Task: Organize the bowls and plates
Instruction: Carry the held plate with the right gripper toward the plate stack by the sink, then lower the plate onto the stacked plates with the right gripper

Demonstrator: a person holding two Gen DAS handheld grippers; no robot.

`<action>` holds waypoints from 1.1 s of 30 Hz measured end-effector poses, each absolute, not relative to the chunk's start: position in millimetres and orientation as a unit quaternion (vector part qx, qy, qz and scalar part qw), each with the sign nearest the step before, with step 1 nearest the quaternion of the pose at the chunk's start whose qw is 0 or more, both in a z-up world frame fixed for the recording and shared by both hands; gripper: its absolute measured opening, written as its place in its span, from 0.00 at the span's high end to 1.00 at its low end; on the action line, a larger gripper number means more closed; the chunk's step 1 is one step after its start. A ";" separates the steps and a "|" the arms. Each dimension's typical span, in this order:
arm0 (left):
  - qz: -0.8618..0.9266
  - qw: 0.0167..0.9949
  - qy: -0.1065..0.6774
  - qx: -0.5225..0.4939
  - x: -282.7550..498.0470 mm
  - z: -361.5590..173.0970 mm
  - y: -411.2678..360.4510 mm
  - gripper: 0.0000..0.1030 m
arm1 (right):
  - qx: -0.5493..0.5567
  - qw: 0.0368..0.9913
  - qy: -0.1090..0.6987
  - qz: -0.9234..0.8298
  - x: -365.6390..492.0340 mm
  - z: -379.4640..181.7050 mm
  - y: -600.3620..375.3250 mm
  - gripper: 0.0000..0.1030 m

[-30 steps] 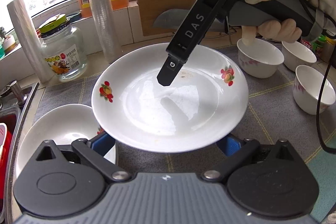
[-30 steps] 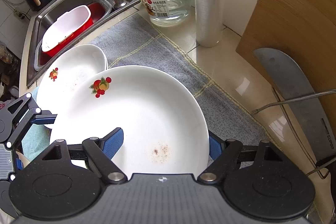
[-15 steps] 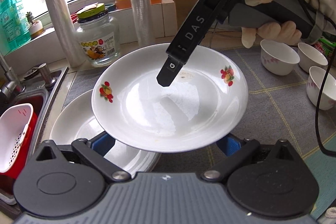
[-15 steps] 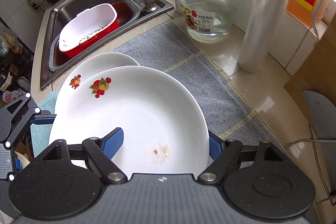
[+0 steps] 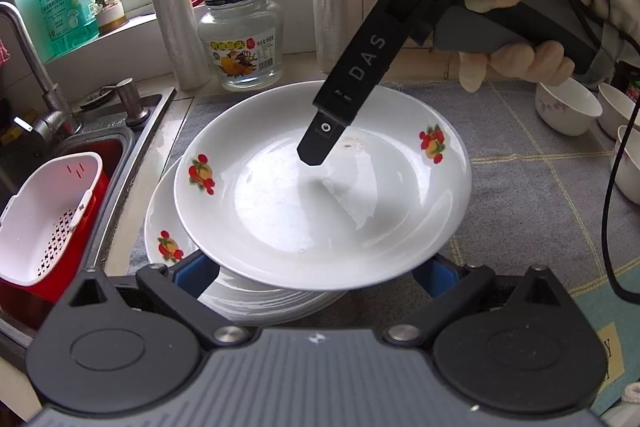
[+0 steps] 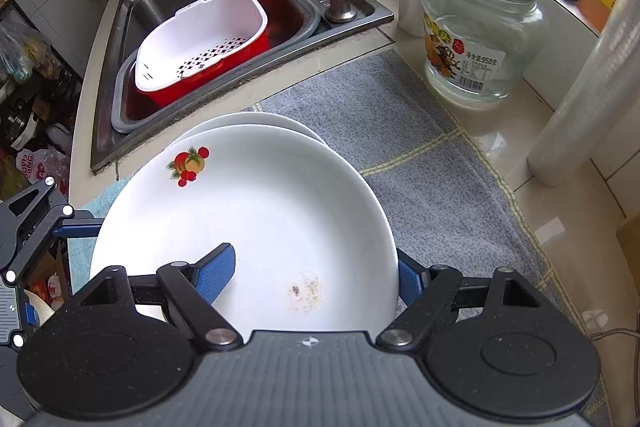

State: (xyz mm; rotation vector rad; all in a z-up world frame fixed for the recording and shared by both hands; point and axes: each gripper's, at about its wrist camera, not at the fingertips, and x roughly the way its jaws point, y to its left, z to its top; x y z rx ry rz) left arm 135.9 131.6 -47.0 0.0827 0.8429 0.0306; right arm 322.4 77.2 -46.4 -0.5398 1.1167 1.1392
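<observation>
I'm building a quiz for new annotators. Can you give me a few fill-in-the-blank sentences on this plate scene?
1. The white fruit-print plate held by the right gripper hangs over a second ____.
2. The white perforated colander sits in a ____ tub.
3. The clear glass jar has a ____ lid.
4. Small white bowls stand on the ____ mat.

Missing words: plate; red; green; grey

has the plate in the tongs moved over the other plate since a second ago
Yes. The held plate has shifted toward the sink, now covering most of the lower plate.
</observation>
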 end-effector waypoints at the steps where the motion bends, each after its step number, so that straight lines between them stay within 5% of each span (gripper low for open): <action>1: 0.016 0.911 0.411 0.039 135.5 -47.1 132.9 0.02 | -0.241 0.665 0.495 0.505 321.7 -47.5 79.6 0.16; 33: 0.012 0.889 0.454 -0.055 139.8 -48.2 163.0 0.02 | -0.304 0.653 0.485 0.496 307.3 -69.6 121.1 0.16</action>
